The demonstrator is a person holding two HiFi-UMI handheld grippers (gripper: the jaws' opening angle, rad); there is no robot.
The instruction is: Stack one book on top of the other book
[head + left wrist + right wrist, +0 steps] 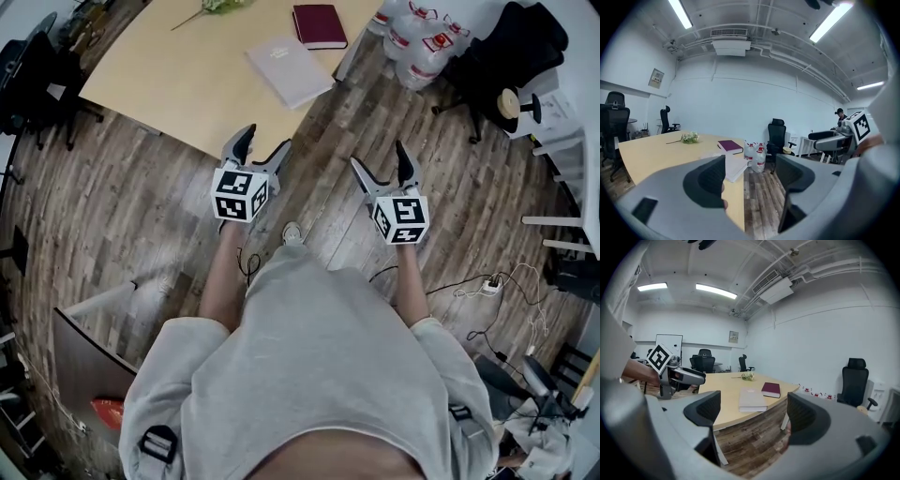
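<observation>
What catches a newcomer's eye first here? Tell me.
The left gripper and right gripper hang open and empty over the wood floor. Ahead on the table, a maroon book and a pale book lie side by side, not stacked.

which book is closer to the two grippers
The pale book, lying by the near edge of the table. The maroon book is darker and sits farther back on the tabletop.
</observation>
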